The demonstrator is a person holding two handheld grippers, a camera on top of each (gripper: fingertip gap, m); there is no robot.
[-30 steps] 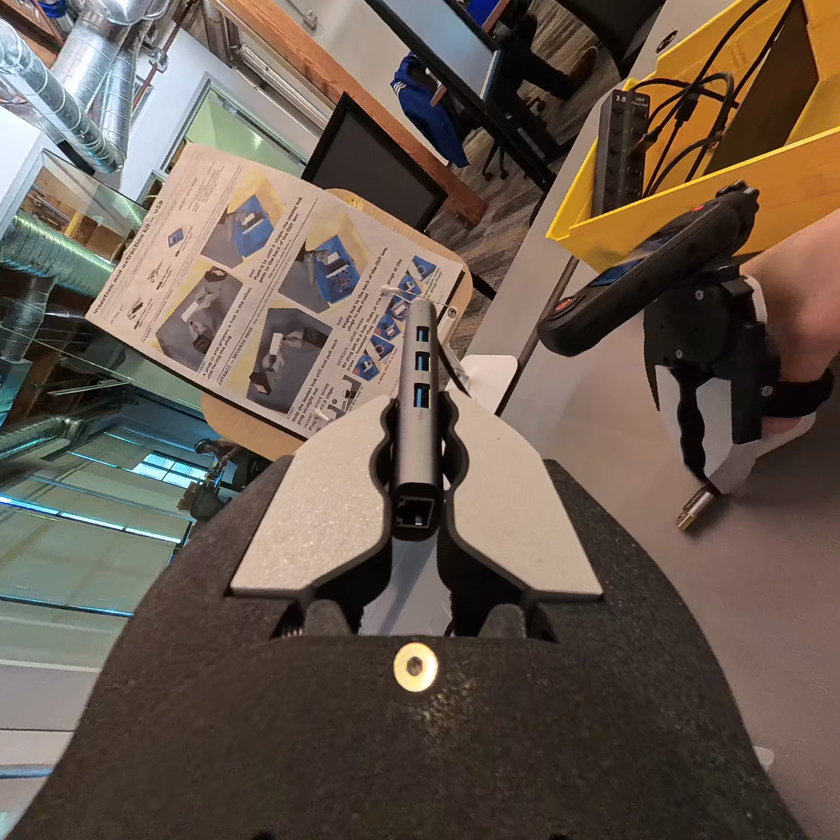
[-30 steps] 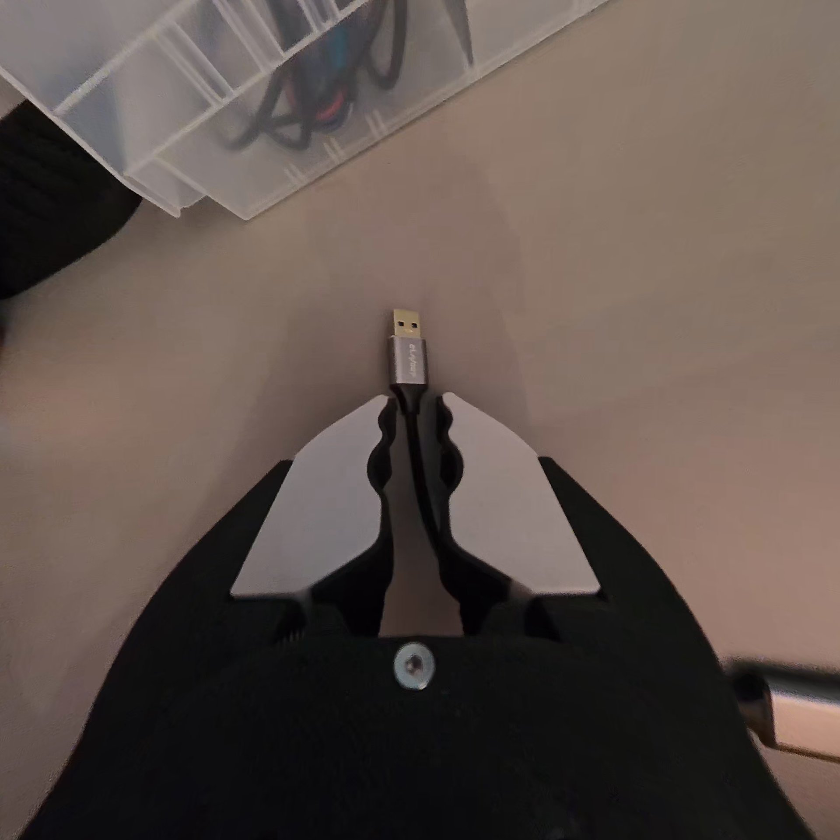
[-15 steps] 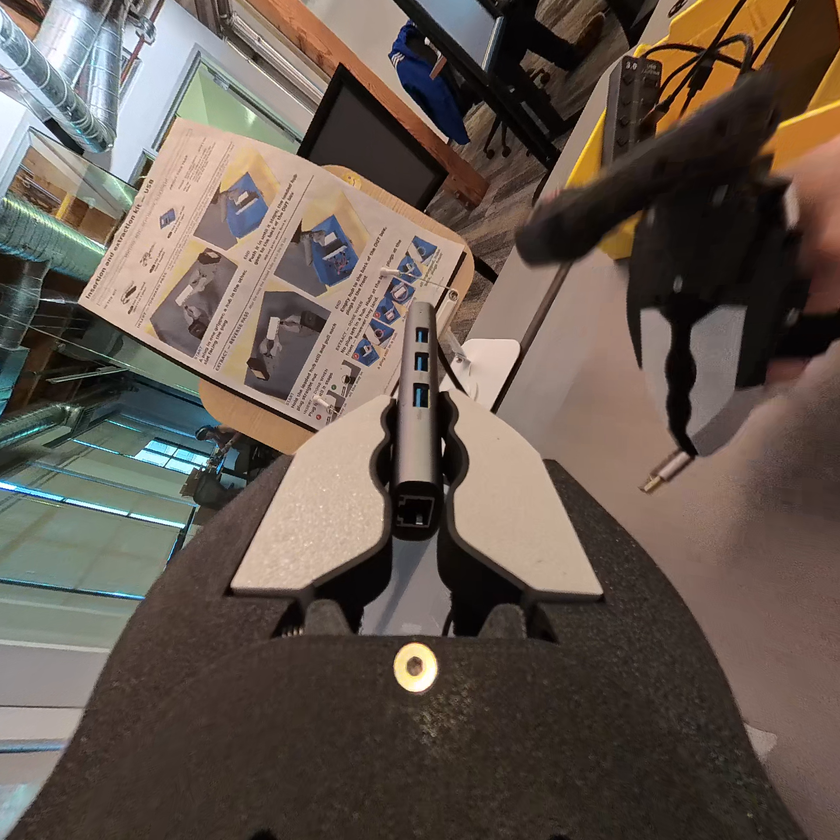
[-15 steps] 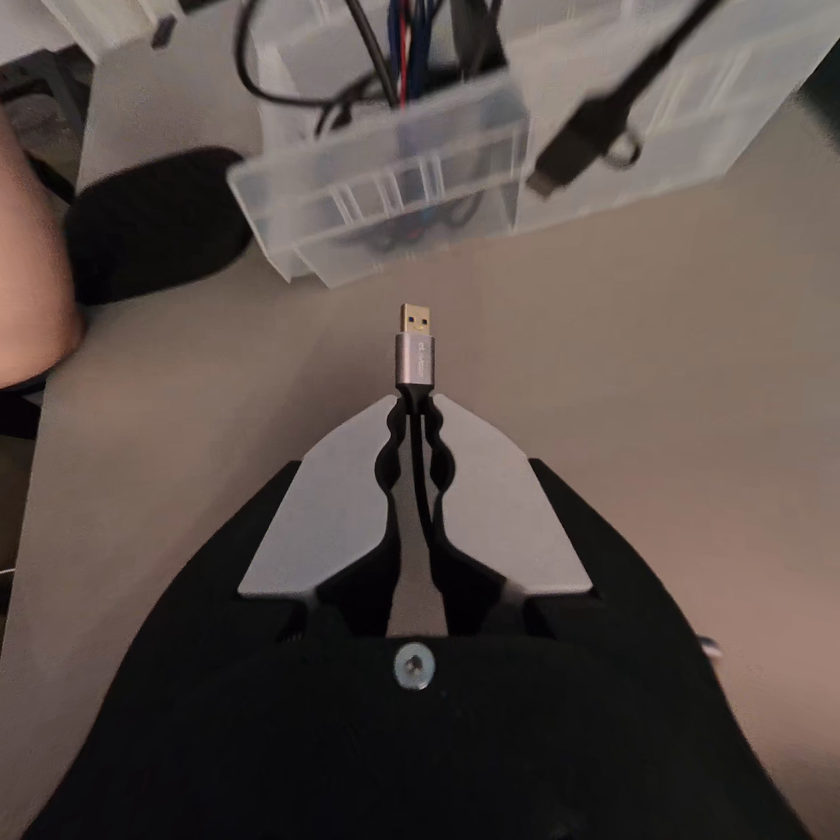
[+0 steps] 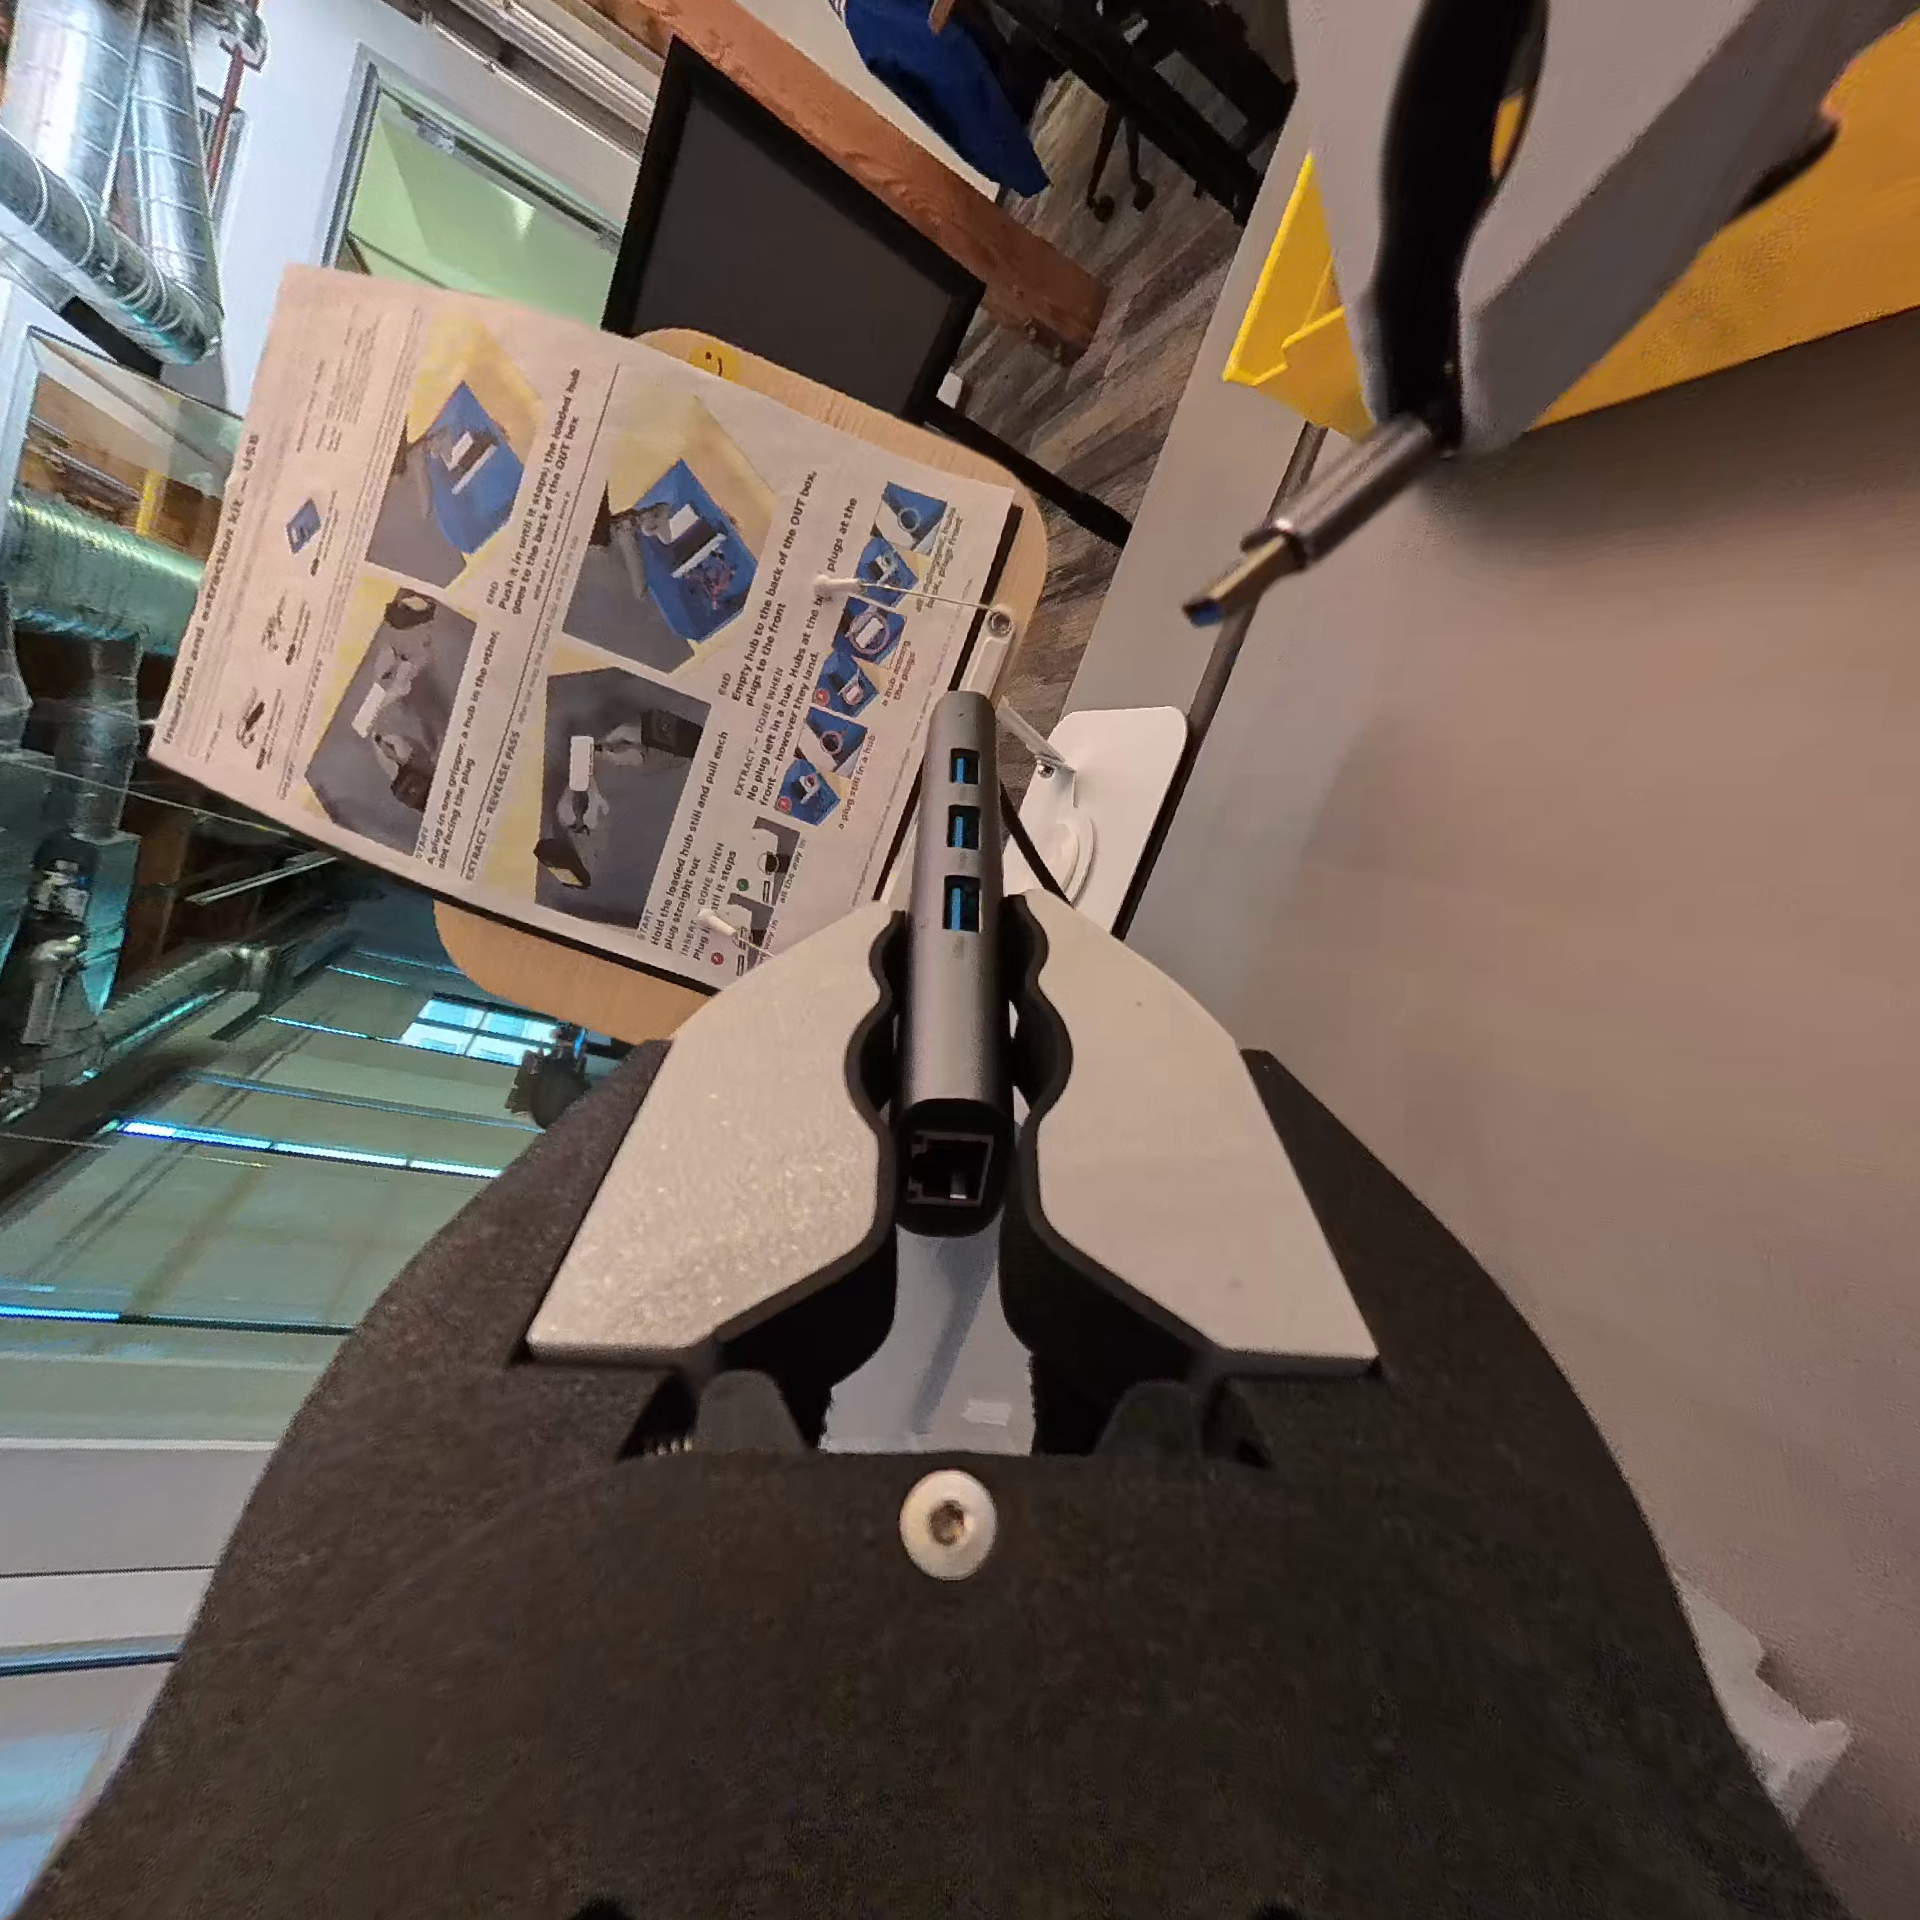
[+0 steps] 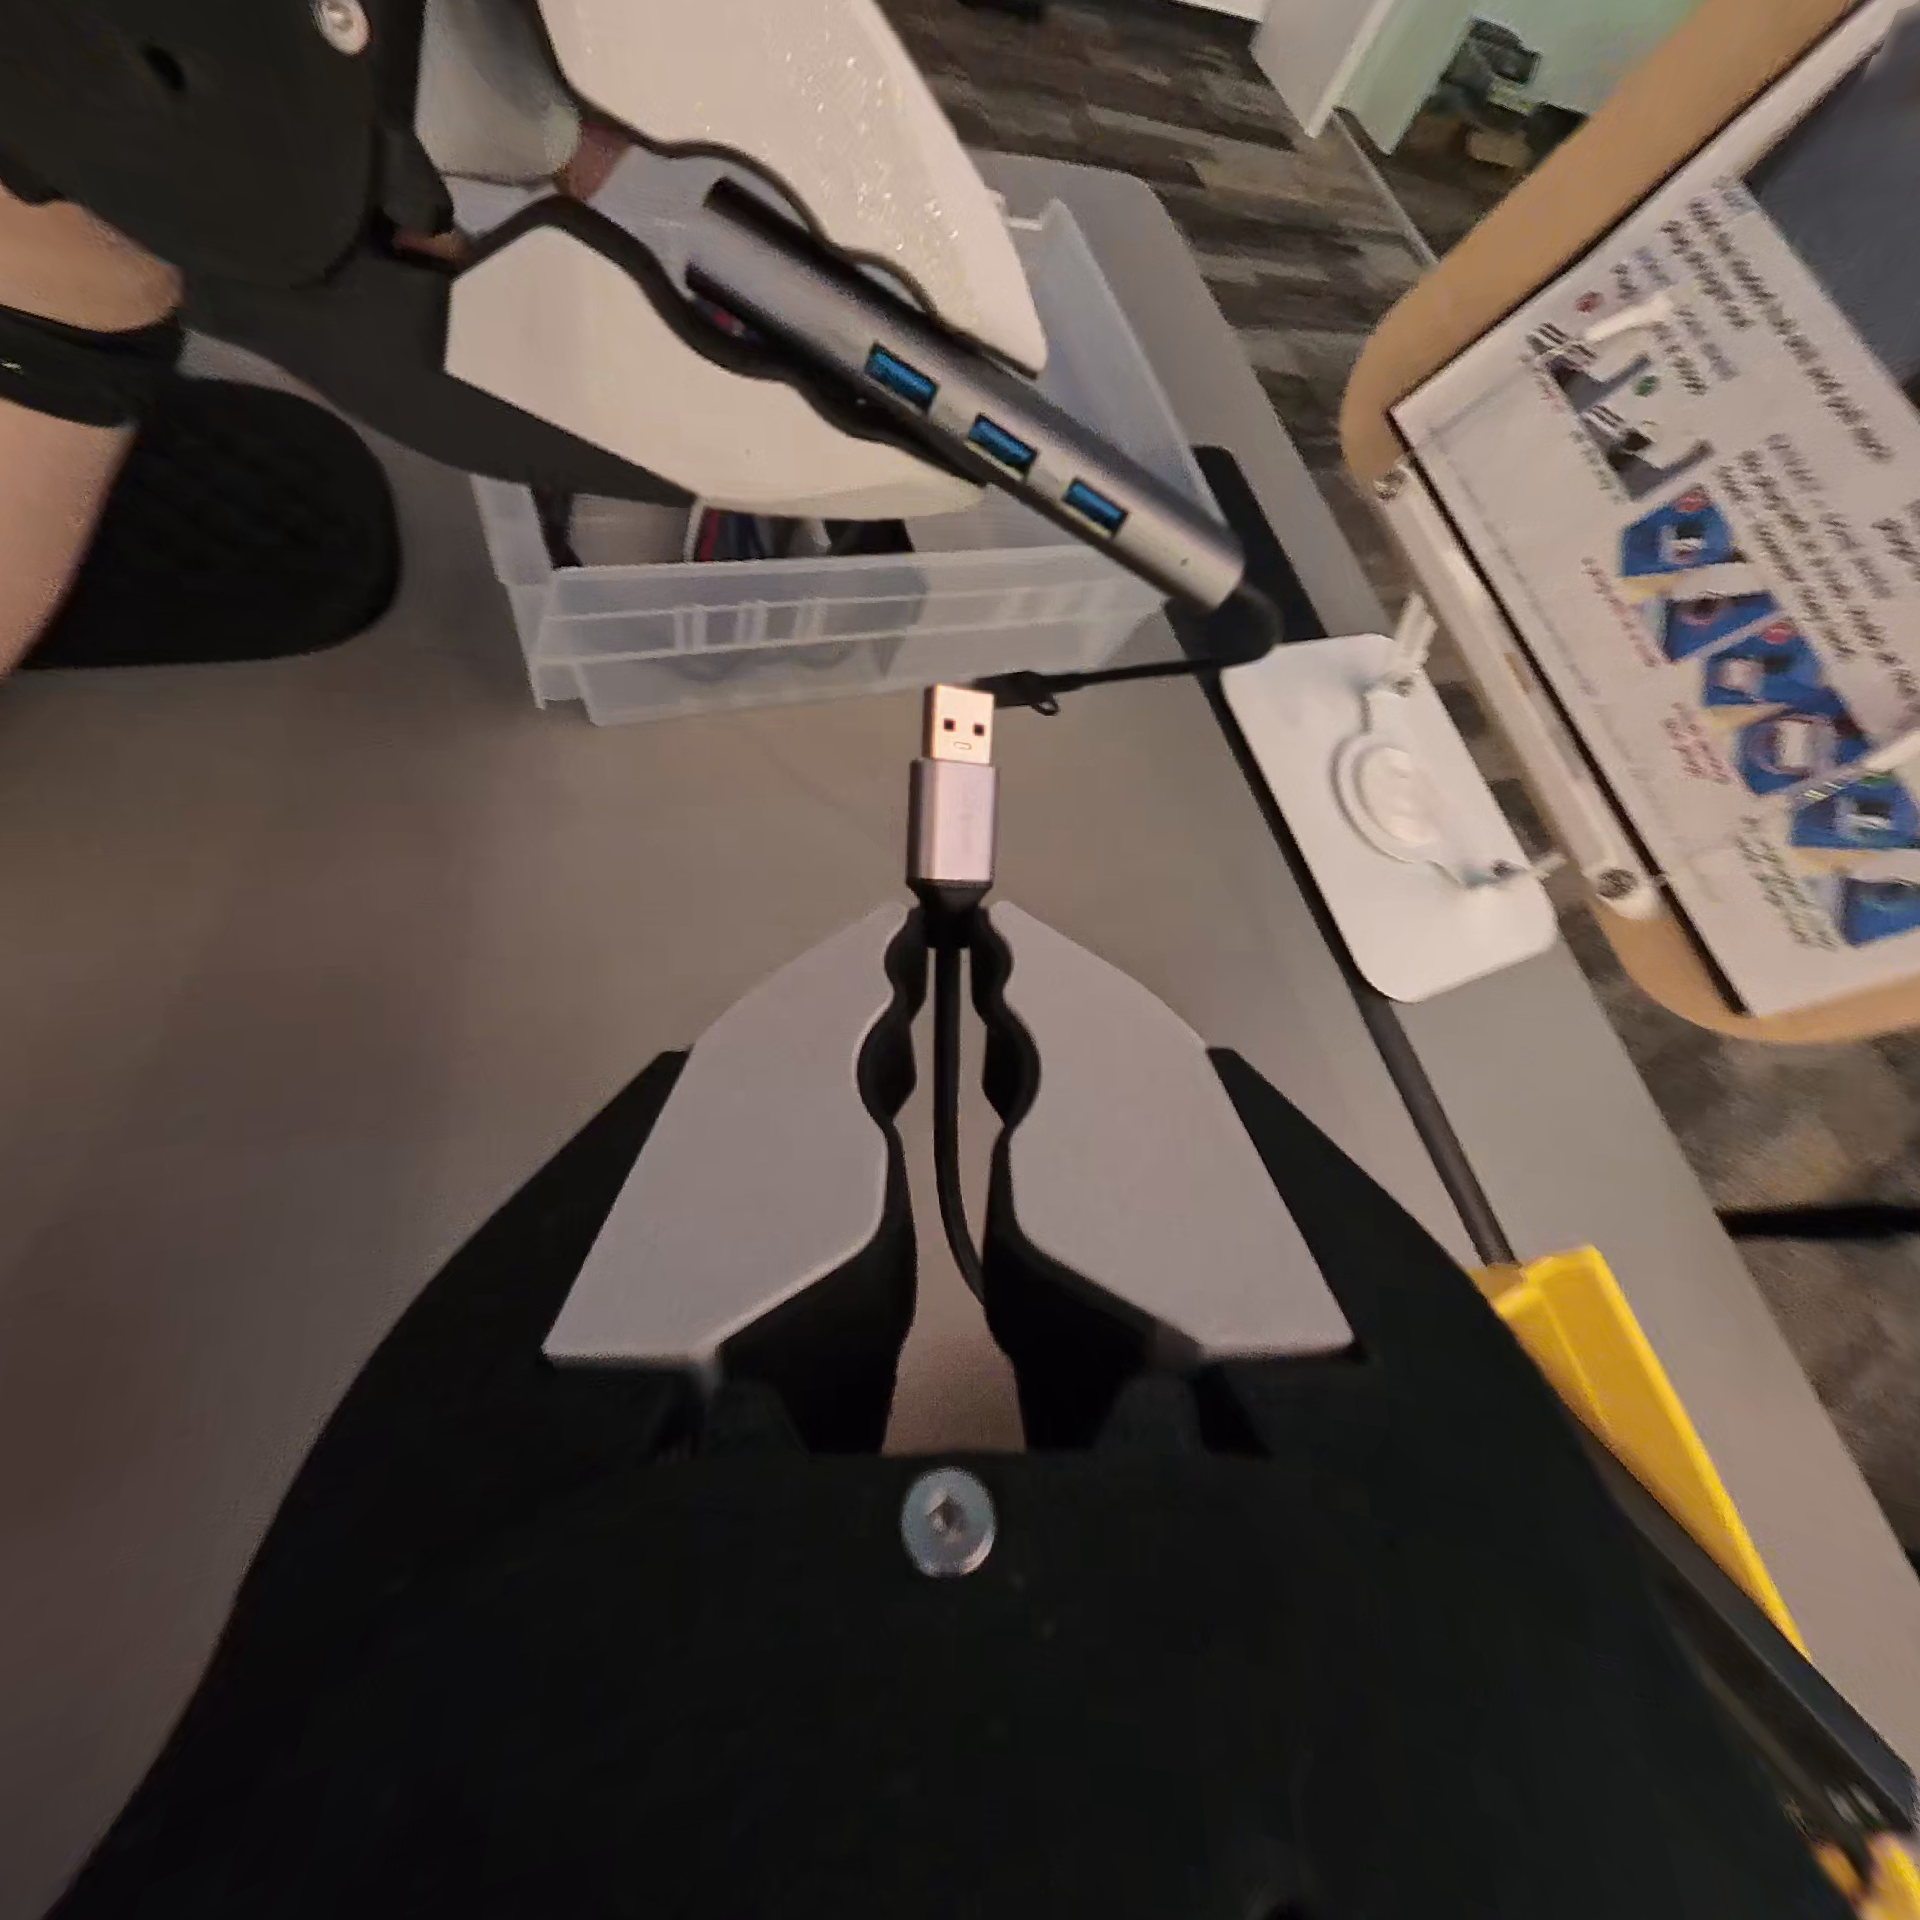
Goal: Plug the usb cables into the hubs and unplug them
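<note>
**Plug and hub held close, not joined**

My left claw [image 5: 951, 935] is closed tight on the dark grey hub [image 5: 954, 904]. The hub sticks out past the claw tips, in the middle of the left wrist view. Its three blue ports [image 5: 964, 823] face up at me in a row. All three look empty.

My right claw [image 6: 948, 914] is pinched narrow on the black usb cable [image 6: 951, 1101]. The silver plug [image 6: 954, 790] pokes out just past the tips, in the middle of the right wrist view. Its metal end points up the frame toward the hub [image 6: 1049, 457], which slants across the upper middle. The plug is near the hub but not touching it.

In the left wrist view I see the same plug [image 5: 1309, 520] in the upper right, tilted down and to the left, up in the air over the grey bench [image 5: 1558, 935].

A clear plastic box [image 6: 831, 634] with wires inside sits on the bench behind the plug. A yellow bin [image 6: 1621, 1382] shows at the lower right. A picture sheet [image 5: 582, 623] on a wooden board stands past the bench edge, left of the hub.
</note>
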